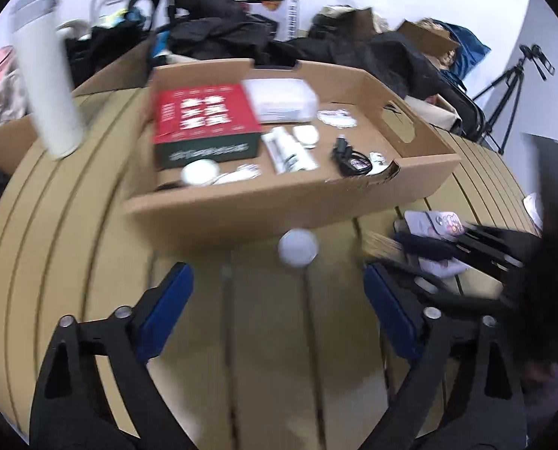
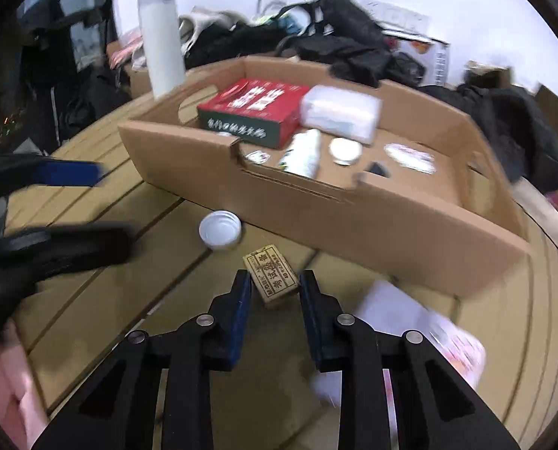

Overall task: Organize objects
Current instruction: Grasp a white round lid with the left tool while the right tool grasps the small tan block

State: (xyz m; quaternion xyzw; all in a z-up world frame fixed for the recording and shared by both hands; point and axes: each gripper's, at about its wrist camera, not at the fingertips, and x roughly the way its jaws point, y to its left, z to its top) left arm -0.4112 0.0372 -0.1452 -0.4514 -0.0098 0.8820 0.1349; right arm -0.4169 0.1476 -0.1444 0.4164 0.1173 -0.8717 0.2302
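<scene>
A shallow cardboard box (image 1: 279,206) (image 2: 354,221) on the slatted wooden table holds a red-and-green carton (image 1: 204,120) (image 2: 252,108), a white packet (image 1: 282,99) (image 2: 339,112), a white tube (image 1: 288,150) (image 2: 303,152), a round tin (image 2: 344,150) and small items. A white round lid (image 1: 297,247) (image 2: 220,229) lies on the table before the box. My left gripper (image 1: 279,303) is open and empty, just short of the lid. My right gripper (image 2: 275,285) is shut on a small tan printed box (image 2: 273,275), held beside the cardboard box's front wall.
A tall white bottle (image 1: 44,75) (image 2: 161,37) stands left of the box. A pale phone case (image 1: 432,225) and a white-pink packet (image 2: 429,333) lie at the right. Dark clothes and bags (image 1: 222,33) pile behind. A tripod (image 1: 511,90) stands far right.
</scene>
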